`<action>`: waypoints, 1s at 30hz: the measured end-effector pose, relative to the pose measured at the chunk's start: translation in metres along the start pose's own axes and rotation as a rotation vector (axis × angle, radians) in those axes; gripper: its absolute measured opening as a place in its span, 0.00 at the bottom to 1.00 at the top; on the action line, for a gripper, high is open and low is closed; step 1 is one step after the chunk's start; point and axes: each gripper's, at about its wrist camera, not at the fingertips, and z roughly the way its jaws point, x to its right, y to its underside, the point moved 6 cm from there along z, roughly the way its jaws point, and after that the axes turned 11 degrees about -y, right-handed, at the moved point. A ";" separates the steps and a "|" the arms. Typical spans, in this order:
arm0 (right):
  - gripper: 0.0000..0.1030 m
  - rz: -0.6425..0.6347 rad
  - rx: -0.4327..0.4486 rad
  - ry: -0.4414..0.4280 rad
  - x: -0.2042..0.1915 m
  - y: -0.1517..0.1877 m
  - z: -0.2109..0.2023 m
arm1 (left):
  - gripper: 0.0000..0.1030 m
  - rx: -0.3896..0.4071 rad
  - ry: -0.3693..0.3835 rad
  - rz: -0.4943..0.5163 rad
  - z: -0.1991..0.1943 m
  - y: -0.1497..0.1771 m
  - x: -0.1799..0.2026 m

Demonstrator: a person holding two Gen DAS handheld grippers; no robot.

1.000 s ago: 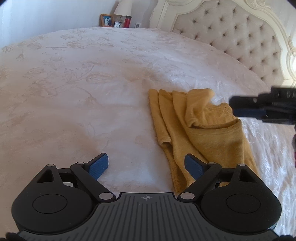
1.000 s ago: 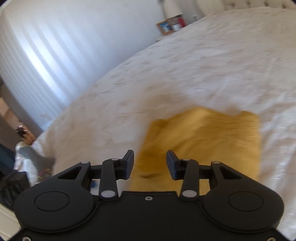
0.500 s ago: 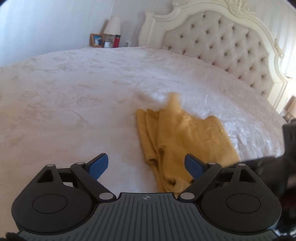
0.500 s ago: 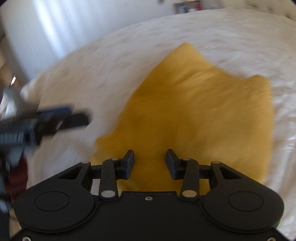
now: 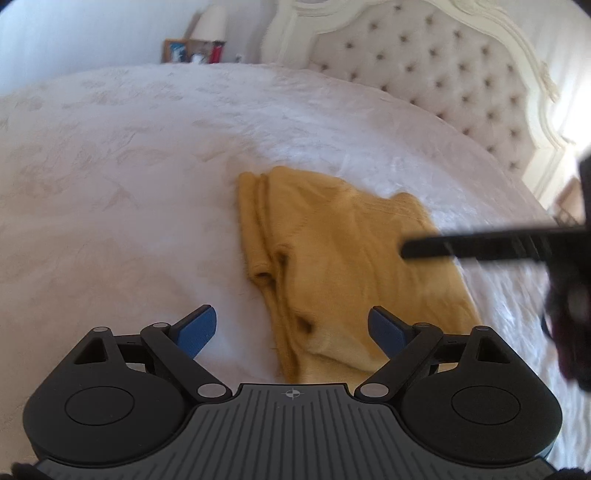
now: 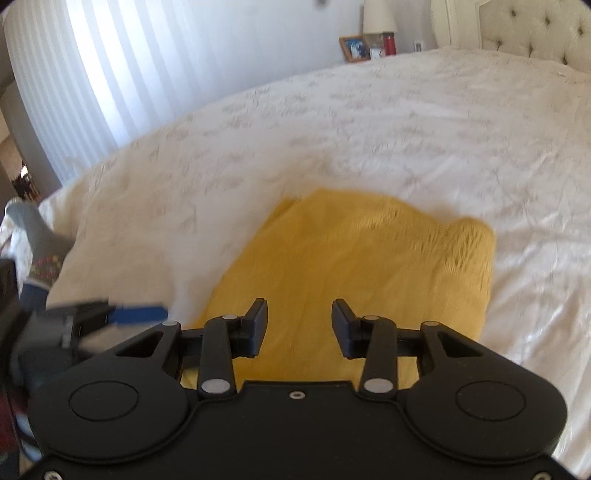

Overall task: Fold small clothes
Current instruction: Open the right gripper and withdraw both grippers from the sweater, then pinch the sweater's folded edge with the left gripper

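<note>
While both tools hang above the bed with nothing between their fingers, the left hand-held gripper (image 5: 291, 328) is spread wide, its blue pads apart and released, and the near end of a yellow garment (image 5: 343, 258) lies on the bedspread just below and ahead of it. The right hand-held gripper (image 6: 299, 323) is also released, its black fingers parted over the middle of the same cloth; seen from the left camera it reaches in from the right as a dark blurred bar. The garment lies roughly flat on the white embroidered bedspread (image 5: 110, 177), already doubled lengthways, with a stack of folded edges along its left side and a rumpled pocket of cloth at the near end. Motion blur hides finer detail. By my judgement the step in hand is the next fold, or a smoothing of the last one. To do it well, each tool should close on all layers at a corner of one short end, lift together, carry that end evenly onto the other, and release only once the edges line up. A tufted headboard (image 5: 436, 81) stands beyond the bed, and a lamp (image 6: 376, 16) with a framed picture (image 6: 352, 48) stands beside it.
</note>
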 end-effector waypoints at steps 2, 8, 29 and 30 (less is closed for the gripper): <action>0.49 0.007 0.017 -0.010 0.003 -0.004 -0.002 | 0.87 0.022 0.001 0.051 -0.007 0.002 0.010; 0.49 0.031 0.026 -0.026 0.009 0.000 -0.005 | 0.70 0.023 0.013 0.085 -0.021 0.004 0.025; 0.53 0.052 0.037 -0.034 0.017 0.004 -0.009 | 0.53 -0.141 0.157 -0.072 -0.009 0.012 0.025; 0.53 0.052 0.037 -0.033 0.017 0.005 -0.010 | 0.53 -0.158 0.164 -0.081 -0.005 0.014 0.025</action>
